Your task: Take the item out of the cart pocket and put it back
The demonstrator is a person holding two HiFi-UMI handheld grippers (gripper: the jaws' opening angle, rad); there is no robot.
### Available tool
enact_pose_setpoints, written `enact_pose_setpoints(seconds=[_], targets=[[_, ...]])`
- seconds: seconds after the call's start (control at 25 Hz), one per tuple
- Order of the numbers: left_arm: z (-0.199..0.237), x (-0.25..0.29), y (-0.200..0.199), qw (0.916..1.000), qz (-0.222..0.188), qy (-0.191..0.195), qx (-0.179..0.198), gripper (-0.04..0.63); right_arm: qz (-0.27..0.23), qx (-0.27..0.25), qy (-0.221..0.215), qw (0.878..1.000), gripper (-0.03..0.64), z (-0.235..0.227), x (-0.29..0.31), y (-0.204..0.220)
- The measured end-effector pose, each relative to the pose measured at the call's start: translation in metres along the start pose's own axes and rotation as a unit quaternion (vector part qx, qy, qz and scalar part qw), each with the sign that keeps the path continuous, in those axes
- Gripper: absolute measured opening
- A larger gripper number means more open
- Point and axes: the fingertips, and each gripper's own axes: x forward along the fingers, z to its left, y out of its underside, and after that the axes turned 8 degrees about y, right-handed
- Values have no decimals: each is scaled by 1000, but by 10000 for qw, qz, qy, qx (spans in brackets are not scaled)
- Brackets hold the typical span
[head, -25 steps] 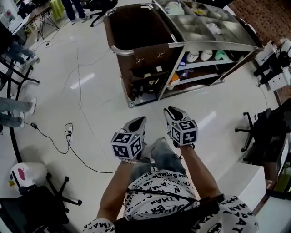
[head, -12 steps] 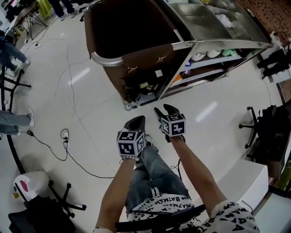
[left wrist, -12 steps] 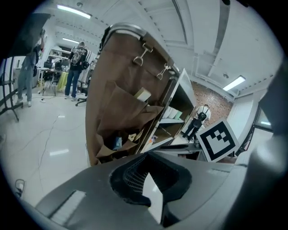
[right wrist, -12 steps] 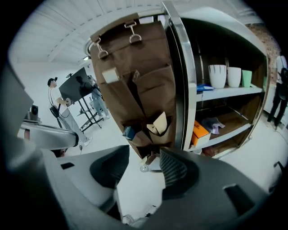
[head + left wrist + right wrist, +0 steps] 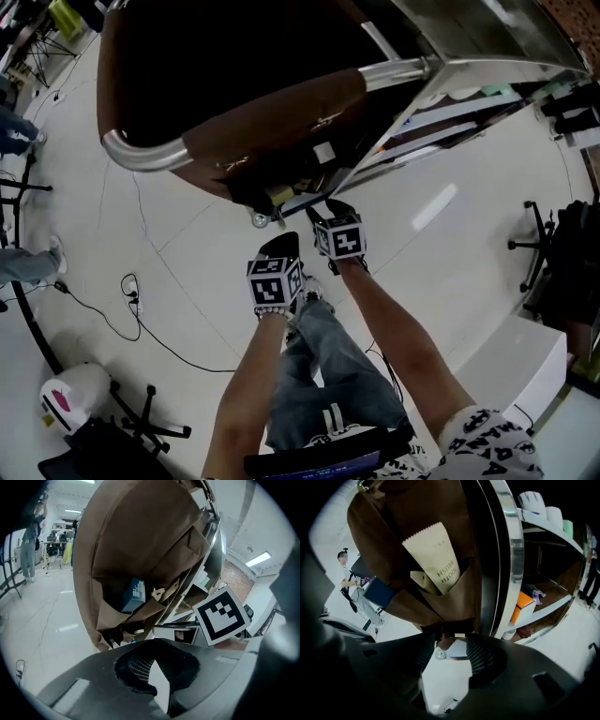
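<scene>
Grippers: two, the left gripper [image 5: 281, 246] and the right gripper [image 5: 330, 208]. Each carries one black-and-white marker cube. They are side by side, not touching, just below the cart's lower corner.
Cart: one tall service cart [image 5: 272, 117] with a dark brown fabric bag under a chrome rail. Open shelves lie to the bag's right.
Left jaws: the tips are drawn together to a point and clamp nothing.
Right jaws: these have just been opening and now stand wide apart, with only pale floor between them.
Pocket items: two counted.
- A dark blue rectangular box [image 5: 133, 595] sits tilted in one brown fabric pocket [image 5: 119, 616].
- A beige paper sachet [image 5: 436, 566] printed TOOTH BRUSH stands in another pocket with its zigzag top edge sticking out.
- Neither item is touched by a gripper.
Pocket count: cannot be told.
Head view only: both bare forearms, two legs in blue jeans, and one black cable [image 5: 131, 291] lying on the white floor.
Left gripper view only: the blue box, and the right gripper's cube [image 5: 220, 616] at the frame's right.
Right gripper view only: the sachet's print and the shelf goods — two white rounded containers [image 5: 533, 501], one pale green one, and one orange box [image 5: 522, 606] lower down.
Bystanders: one in each gripper view, well away across the floor.
</scene>
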Motion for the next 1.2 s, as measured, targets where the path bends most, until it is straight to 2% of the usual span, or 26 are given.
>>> enact_pose_setpoints(seconds=[0.4, 0.68, 0.92, 0.96, 1.2], targets=[[32, 53, 17, 9999, 63, -43, -77, 0, -116, 6, 36, 9999, 224, 1, 72, 2], [53, 72, 25, 9999, 39, -111, -56, 0, -231, -227, 26, 9995, 221, 6, 107, -1], [58, 73, 32, 10000, -18, -76, -19, 0, -310, -312, 163, 9989, 189, 8, 119, 3], [58, 73, 32, 10000, -35, -80, -8, 0, -346, -320, 199, 9987, 166, 7, 119, 2], [53, 67, 29, 9999, -100, -49, 15, 0, -603, -381, 328, 9969, 163, 3, 100, -6]])
